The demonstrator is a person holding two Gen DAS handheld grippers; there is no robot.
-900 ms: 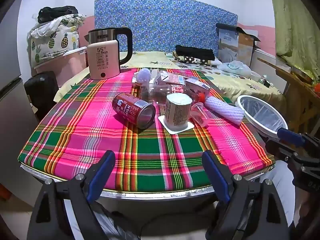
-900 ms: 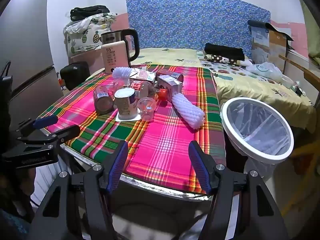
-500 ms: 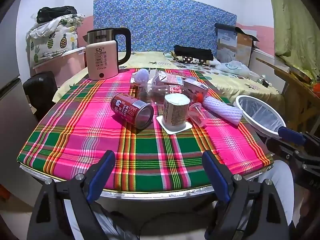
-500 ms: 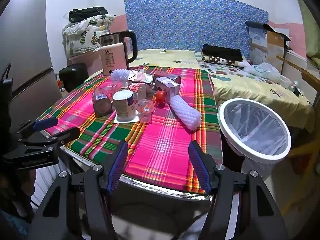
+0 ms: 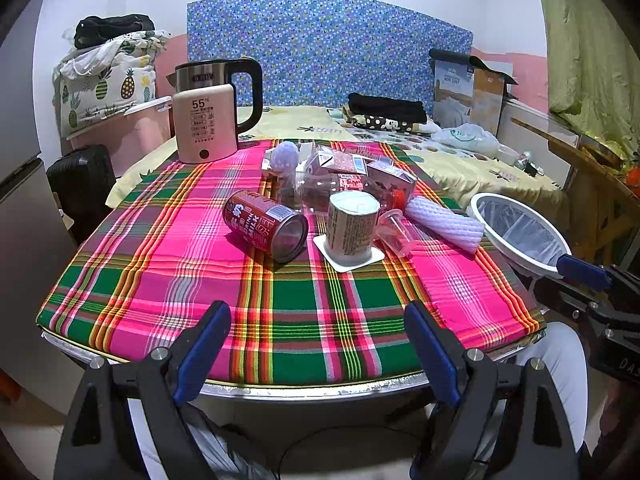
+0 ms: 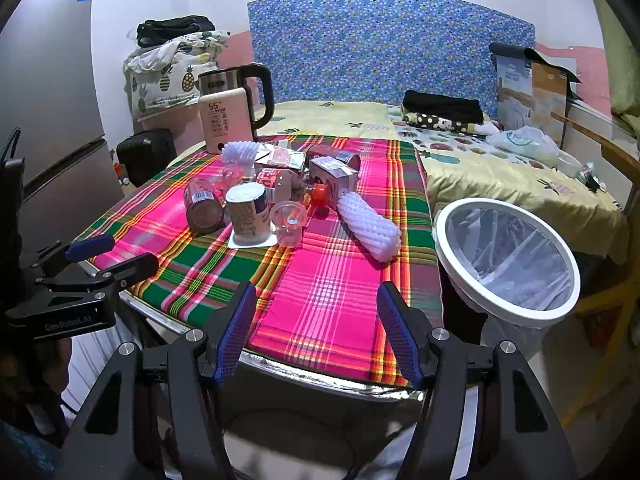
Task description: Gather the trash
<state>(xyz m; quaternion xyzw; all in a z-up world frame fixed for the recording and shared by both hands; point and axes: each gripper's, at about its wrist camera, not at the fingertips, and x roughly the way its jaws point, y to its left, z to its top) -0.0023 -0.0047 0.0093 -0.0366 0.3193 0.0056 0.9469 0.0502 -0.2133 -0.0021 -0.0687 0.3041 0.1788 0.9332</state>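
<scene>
A desk (image 5: 132,264) covered with a pink, green and yellow plaid cloth fills both views. Just off its right edge stands a white-rimmed round bin lined with clear plastic (image 6: 564,296), its mouth open and tilted toward the cameras. At the desk's far left corner sits a steel electric kettle with a black handle (image 5: 240,80), and a cream box printed "55" (image 5: 204,128) leans upright in front of it.

The trash lies clustered in the middle of the desk. A white foam-net sleeve (image 6: 370,226) lies on its side, nearest the bin. A red drink can (image 5: 264,226) lies on its side with its open end toward the left wrist camera; just beside it a paper-labelled cup with a foil lid (image 5: 352,226) stands upright on a white square coaster. A clear plastic cup (image 6: 289,222) is tipped over against that cup. Behind them are small red-and-white cartons (image 5: 390,180) and a clear bottle with a red cap (image 6: 319,194), overlapping.

The left tool (image 5: 316,354) hangs over the desk's near edge, fingers apart and empty. The right tool (image 6: 316,334) does likewise, fingers apart, holding nothing.
</scene>
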